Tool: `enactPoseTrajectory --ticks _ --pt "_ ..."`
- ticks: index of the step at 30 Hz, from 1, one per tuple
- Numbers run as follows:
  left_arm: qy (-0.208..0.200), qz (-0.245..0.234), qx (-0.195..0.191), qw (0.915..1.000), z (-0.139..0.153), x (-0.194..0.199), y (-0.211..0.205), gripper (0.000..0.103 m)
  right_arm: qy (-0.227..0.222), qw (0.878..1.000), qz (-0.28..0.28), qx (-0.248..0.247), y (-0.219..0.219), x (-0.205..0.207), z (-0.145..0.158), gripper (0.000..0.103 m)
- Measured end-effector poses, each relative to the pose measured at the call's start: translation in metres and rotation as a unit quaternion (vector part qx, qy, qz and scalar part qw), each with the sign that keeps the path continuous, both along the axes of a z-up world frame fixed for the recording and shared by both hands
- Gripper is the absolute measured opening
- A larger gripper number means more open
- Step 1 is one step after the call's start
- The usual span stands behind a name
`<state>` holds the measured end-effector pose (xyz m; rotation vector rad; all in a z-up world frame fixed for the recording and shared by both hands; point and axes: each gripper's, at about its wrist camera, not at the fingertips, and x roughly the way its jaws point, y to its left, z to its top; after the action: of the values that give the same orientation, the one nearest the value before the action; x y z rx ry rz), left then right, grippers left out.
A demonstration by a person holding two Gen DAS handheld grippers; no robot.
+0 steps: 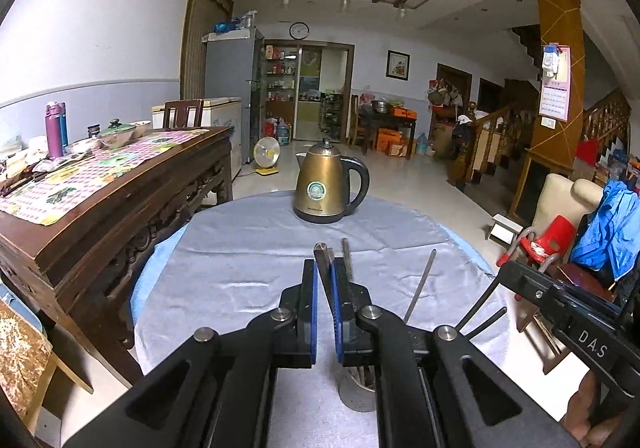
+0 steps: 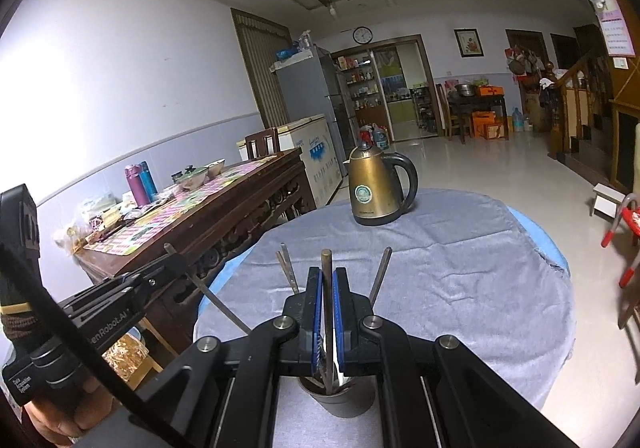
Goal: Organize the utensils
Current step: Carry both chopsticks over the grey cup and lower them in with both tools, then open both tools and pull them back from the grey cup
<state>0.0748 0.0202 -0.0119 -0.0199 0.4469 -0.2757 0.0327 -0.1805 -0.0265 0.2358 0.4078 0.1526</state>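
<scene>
— Grippers, what do they hold?
— Left gripper (image 1: pixel 325 280) pinches a dark utensil handle (image 1: pixel 322 252); right gripper (image 2: pixel 327 288) clamps a brass-tipped utensil (image 2: pixel 327 288).
— Where?
— Both above the near metal cup (image 2: pixel 338 396), on the grey tablecloth (image 2: pixel 440 276).

White walls, glossy tiled floor (image 1: pixel 420 175), carved wooden sideboard (image 1: pixel 120 207), fridge (image 1: pixel 230 87), wall clock (image 1: pixel 299 30), staircase (image 1: pixel 600 115).

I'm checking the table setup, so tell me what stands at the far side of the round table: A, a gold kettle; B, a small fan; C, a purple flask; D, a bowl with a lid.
A: the gold kettle with its black handle stands on the grey cloth at the far side of the round table, seen in both wrist views.
</scene>
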Motion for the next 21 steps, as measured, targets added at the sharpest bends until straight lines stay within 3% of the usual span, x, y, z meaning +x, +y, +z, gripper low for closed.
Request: enactPoseTrajectory --ticks 21 --pt "0.006 0.017 0.001 0.9998 0.001 -0.001 0.01 0.008 0.007 1.0 0.006 0.004 0.013 0.006 -0.004 0.006"
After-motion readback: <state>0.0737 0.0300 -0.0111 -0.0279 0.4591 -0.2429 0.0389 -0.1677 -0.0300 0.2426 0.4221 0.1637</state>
